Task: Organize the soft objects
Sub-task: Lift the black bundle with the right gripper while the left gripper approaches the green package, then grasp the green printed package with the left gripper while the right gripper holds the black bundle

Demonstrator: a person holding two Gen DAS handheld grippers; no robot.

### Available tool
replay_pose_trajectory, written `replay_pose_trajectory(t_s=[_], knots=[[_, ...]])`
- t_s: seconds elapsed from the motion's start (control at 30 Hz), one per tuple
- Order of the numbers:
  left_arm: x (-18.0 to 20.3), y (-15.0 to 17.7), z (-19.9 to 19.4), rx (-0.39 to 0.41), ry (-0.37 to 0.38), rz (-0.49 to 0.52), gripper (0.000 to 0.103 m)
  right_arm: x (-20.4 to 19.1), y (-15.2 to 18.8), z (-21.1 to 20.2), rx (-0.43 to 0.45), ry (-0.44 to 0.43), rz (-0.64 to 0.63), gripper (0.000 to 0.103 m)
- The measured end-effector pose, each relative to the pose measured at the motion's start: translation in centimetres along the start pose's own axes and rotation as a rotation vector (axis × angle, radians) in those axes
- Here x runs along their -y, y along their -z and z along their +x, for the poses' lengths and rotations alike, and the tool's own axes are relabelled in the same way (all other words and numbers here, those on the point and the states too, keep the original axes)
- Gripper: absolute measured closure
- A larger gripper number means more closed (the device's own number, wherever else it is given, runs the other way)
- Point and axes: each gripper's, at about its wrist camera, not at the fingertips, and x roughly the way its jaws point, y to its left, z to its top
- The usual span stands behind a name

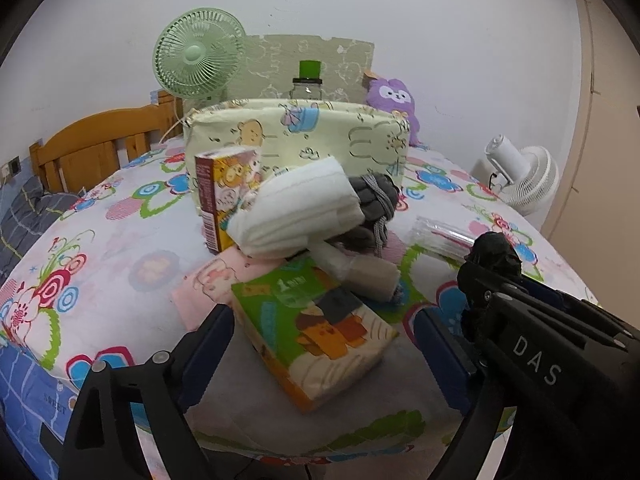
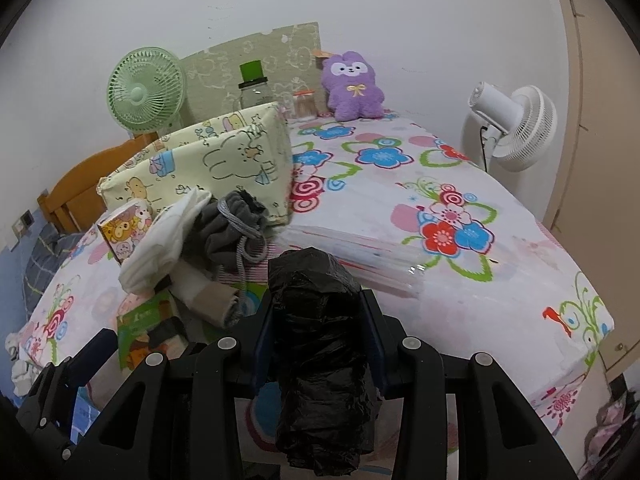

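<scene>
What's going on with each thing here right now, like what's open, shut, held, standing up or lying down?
Right gripper: shut on the black plastic bag roll.
Left gripper: open, either side of the green tissue pack.
Green tissue pack: lying flat.
Fabric storage box: standing, top open.
Orange carton: upright.
White folded cloth: lying on the pile.
Grey drawstring pouch: slumped, mouth loose.
Purple plush: sitting upright.
Green-capped bottle: capped.
</scene>
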Motion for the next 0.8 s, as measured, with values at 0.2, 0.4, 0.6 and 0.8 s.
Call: replay_pose_trajectory(t_s=[0.2, 0.4, 0.6, 0.8], knots=[[-0.3, 0.1, 0.7, -0.023, -0.017, -0.025, 0.026, -0.5, 0.3, 0.3, -0.009, -0.012, -0.018, 0.06], [-0.4, -0.1, 0.3, -0.01, -0.018, -0.02, 0.033, -0.8, 0.2, 0.4, -0.008, -0.018, -0.022, 0.06], [-0.6, -0.9, -0.6, 0.011, -0.022, -0.031, 0.035, -1.3, -0.4, -0.1, 0.007, -0.034, -0.02, 0.06], [-0.8, -2.1, -2.0, 0.035, -0.02, -0.04, 0.035, -1.9, -1.5, -1.7, 0.041, -0.047, -0.02, 0.06]])
